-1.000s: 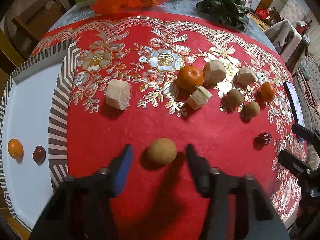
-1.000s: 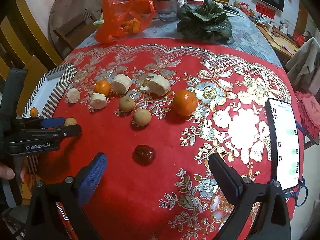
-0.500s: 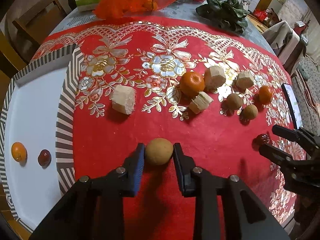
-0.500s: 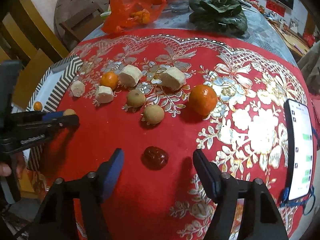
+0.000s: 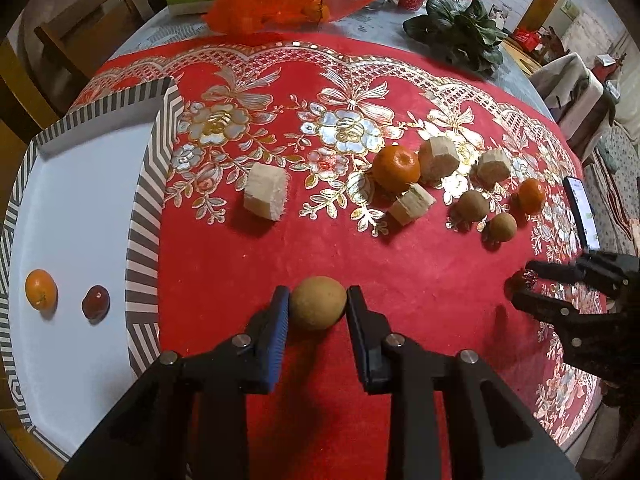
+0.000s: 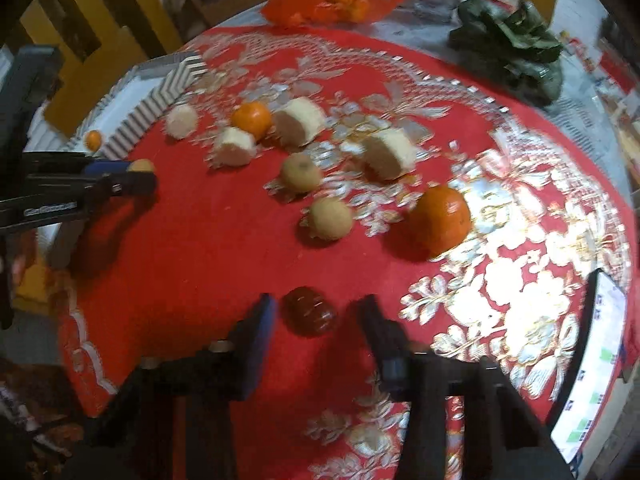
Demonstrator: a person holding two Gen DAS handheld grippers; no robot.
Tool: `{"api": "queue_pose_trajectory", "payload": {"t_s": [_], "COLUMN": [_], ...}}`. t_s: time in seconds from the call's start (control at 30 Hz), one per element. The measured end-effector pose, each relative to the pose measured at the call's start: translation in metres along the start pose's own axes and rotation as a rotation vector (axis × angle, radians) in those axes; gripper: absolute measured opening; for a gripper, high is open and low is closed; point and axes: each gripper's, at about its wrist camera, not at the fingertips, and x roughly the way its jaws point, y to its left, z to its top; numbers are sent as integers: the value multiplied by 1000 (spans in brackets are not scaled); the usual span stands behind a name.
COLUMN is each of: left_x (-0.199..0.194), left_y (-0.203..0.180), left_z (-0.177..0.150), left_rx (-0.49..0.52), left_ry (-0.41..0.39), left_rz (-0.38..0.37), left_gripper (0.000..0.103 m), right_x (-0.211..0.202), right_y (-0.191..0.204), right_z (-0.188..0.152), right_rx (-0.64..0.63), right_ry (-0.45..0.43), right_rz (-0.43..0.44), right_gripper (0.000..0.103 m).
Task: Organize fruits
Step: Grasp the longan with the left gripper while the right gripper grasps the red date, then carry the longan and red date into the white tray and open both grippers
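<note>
On the red cloth, my left gripper [image 5: 317, 300] is shut on a round brown fruit [image 5: 317, 309], with both pads against its sides. My right gripper [image 6: 316, 312] straddles a dark red date [image 6: 310, 311]. Its jaws are closing, and a small gap still shows on each side of the date. In the left wrist view the right gripper [image 5: 522, 286] reaches in from the right edge. A white tray with a striped rim [image 5: 146, 208] lies at the left and holds a small orange [image 5: 40, 290] and another date [image 5: 95, 301].
Two oranges [image 5: 396, 168] [image 5: 531, 196], two brown fruits [image 5: 473, 206] [image 5: 503, 227] and several pale cut chunks [image 5: 266, 192] are scattered mid-cloth. A phone [image 6: 592, 368] lies at the right edge. An orange bag [image 5: 280, 0] and leafy greens [image 5: 460, 36] sit at the back.
The left jaws closed onto the brown fruit. The right gripper tilted and sank toward the date while its jaws narrowed from wide open to just outside it.
</note>
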Motion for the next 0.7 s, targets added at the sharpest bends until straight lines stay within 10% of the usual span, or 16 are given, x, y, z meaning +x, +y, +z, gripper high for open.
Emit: {"api": "queue_pose_trajectory", "payload": {"t_s": [0.7], "left_x": [-13], "left_y": [3], "left_z": [3], "left_rx": [-15], "left_ry": [-26], "left_rz": [10], "left_gripper": [28], "right_x": [-13], "right_y": [14], "right_z": [2], "right_rx": [29], "right_ry": [-77], "right_rz": [-19], "right_gripper": [20]}}
